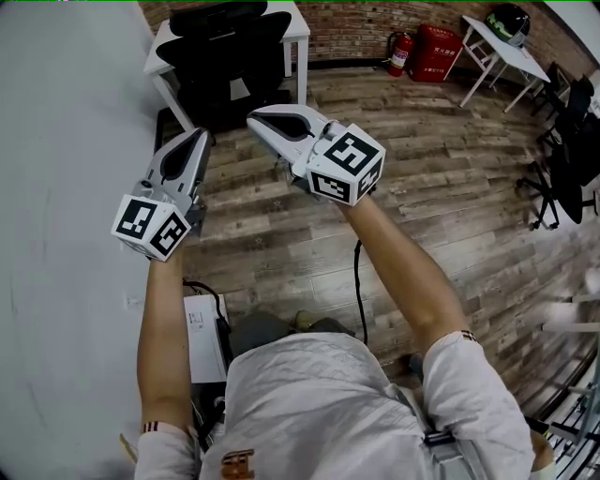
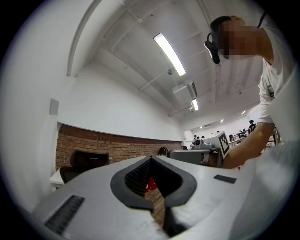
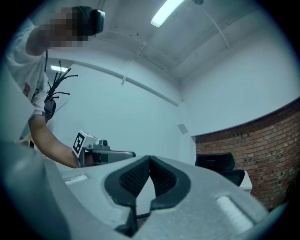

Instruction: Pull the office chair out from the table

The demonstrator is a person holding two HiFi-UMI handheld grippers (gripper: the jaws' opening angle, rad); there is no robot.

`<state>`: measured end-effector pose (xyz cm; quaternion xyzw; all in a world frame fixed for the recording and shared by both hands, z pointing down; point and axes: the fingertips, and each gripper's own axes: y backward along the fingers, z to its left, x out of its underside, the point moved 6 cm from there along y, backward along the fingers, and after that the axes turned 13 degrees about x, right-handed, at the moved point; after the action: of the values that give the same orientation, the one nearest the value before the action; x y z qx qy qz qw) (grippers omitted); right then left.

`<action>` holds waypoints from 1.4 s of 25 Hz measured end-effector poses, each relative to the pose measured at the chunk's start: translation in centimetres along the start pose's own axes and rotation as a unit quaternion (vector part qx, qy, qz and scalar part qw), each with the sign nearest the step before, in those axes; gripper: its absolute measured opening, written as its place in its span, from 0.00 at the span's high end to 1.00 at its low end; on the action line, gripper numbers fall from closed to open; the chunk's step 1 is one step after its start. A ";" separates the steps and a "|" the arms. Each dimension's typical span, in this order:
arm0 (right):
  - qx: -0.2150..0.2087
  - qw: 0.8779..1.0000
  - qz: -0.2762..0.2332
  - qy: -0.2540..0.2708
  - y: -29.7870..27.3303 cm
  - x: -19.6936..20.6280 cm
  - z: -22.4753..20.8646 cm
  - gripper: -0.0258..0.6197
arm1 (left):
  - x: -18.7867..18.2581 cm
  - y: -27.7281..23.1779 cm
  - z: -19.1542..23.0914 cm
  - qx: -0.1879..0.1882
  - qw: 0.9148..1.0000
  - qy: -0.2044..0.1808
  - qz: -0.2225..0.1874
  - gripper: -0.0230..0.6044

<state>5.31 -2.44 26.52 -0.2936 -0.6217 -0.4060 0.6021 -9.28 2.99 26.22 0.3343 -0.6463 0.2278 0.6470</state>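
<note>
A black office chair point(image 1: 228, 58) stands tucked under a white table point(image 1: 298, 28) at the far wall, its back toward me. It also shows as a dark headrest in the left gripper view, office chair point(image 2: 89, 161), and in the right gripper view, office chair point(image 3: 220, 166). My left gripper point(image 1: 200, 134) is shut and empty, held in the air short of the chair's left side. My right gripper point(image 1: 255, 118) is shut too, with nothing in it, and hangs just before the chair's base. Neither touches the chair.
A white wall point(image 1: 66, 141) runs close along the left. A red fire extinguisher point(image 1: 400, 52) and a red box point(image 1: 436, 52) stand at the brick wall. Another white table point(image 1: 506, 52) and black chairs point(image 1: 567, 159) are at the right. Cables point(image 1: 358, 281) lie on the wood floor near my feet.
</note>
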 end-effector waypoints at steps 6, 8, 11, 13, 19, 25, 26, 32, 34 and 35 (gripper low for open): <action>-0.003 1.000 0.001 0.005 -2.5 0.3 -2.4 0.96 | 0.1 -1.5 3.3 -0.005 1.000 -0.002 -0.004 0.96; -0.003 1.000 0.003 0.009 -3.7 0.8 -3.2 0.96 | 0.5 -1.9 5.0 -0.005 1.000 -0.004 -0.010 0.96; 0.001 1.000 0.006 0.014 -6.1 1.5 -5.0 0.96 | 1.2 -2.8 8.1 0.000 1.000 -0.003 -0.015 0.96; 0.005 1.000 0.009 0.016 -8.0 1.9 -6.3 0.96 | 1.5 -3.5 10.4 0.003 1.000 -0.002 -0.017 0.96; 0.013 0.999 0.018 0.024 -14.5 3.2 -9.6 0.96 | 2.2 -4.8 18.2 0.018 1.000 -0.006 -0.015 0.97; 0.033 0.998 0.035 0.036 -20.2 5.1 -12.8 0.96 | 2.9 -5.1 26.4 0.028 1.000 -0.013 -0.004 0.96; 0.038 0.998 0.039 0.039 -20.9 5.3 -13.3 0.96 | 3.1 -5.2 27.5 0.031 0.999 -0.014 0.000 0.96; 0.062 0.994 0.065 0.069 -24.1 6.0 -16.5 0.96 | 4.4 -5.6 33.4 0.039 0.998 -0.039 0.037 0.96; 0.068 0.992 0.077 0.078 -24.8 6.2 -17.7 0.96 | 4.8 -5.6 34.9 0.041 0.996 -0.051 0.053 0.96; 0.070 0.991 0.082 0.083 -25.1 6.3 -18.3 0.96 | 5.0 -5.7 35.6 0.040 0.996 -0.056 0.062 0.96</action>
<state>-7.48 -31.42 27.89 -0.2657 -0.5702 -0.3334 0.7022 -29.19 -27.43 28.26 0.3314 -0.6911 0.2745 0.5807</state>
